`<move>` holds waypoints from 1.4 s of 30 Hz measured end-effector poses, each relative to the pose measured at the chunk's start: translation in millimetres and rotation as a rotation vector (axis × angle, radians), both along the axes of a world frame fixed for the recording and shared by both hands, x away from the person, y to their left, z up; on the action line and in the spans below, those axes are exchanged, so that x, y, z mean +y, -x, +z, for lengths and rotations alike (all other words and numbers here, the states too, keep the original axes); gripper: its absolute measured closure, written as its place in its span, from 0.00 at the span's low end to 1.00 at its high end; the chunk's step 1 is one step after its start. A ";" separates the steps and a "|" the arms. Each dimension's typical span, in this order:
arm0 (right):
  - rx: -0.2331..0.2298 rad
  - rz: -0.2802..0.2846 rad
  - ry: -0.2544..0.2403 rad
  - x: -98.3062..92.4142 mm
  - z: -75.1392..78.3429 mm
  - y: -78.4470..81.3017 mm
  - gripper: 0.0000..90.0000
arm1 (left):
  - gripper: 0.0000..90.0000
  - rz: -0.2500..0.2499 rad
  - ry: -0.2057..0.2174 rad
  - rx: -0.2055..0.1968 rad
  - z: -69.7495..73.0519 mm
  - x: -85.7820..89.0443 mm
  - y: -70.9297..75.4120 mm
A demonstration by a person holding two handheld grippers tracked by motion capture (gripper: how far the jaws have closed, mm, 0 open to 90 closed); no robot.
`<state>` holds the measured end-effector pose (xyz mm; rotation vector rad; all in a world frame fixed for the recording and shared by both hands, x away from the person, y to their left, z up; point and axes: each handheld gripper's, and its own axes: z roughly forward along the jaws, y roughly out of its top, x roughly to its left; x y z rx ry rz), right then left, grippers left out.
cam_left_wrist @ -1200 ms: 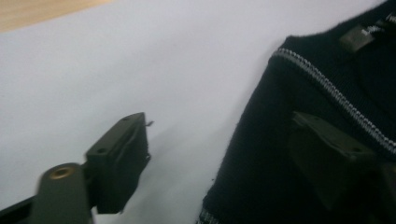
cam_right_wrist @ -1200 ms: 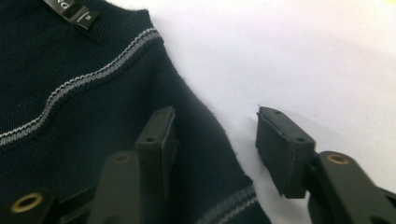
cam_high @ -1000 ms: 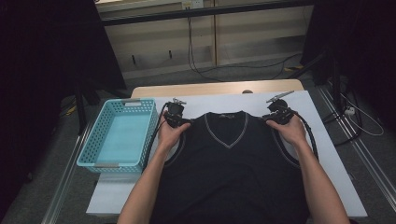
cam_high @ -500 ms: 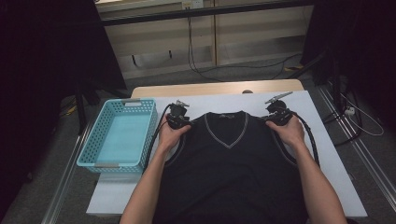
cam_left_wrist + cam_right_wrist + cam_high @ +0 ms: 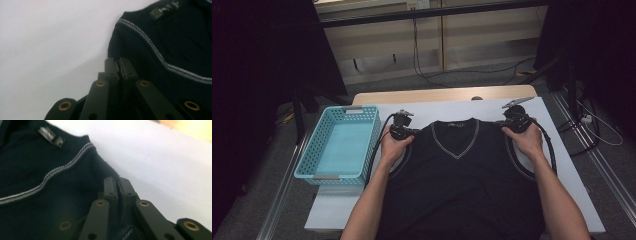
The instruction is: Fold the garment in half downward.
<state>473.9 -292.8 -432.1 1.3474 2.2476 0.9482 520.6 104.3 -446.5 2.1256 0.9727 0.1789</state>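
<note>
Table (image 5: 562, 150), white top; black vest (image 5: 462, 185) w/ grey V-neck trim laid flat at centre, front up; blue basket (image 5: 343, 145) just left of vest; L gripper (image 5: 406, 131) at vest's left shoulder, jaws just closed, pinching fabric; R gripper (image 5: 510, 121) at right shoulder, jaws together, also pinching fabric.

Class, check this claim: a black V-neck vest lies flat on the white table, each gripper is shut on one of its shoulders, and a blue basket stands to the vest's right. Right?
One error: in the high view the blue basket stands left of the vest, not right. The vest does lie flat on the white table, and the left gripper and right gripper are each shut on a shoulder.
</note>
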 end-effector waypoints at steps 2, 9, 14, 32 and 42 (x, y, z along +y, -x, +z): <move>-0.019 0.003 -0.015 -2.0 5.9 3.7 0.95 | 0.96 0.007 0.028 -0.017 7.6 0.4 1.8; -0.072 0.010 -0.042 -4.2 24.5 12.2 0.96 | 0.96 -0.008 0.037 -0.076 32.7 9.2 10.1; -0.118 0.009 -0.049 -4.7 36.1 14.3 0.96 | 0.96 0.000 0.056 -0.119 52.1 16.5 12.2; -0.220 -0.004 -0.053 6.4 88.2 0.5 0.96 | 0.97 0.075 0.117 -0.229 110.6 42.6 4.4; -0.247 -0.007 -0.065 15.7 101.6 -8.9 0.96 | 0.97 0.096 0.119 -0.264 127.6 50.2 0.3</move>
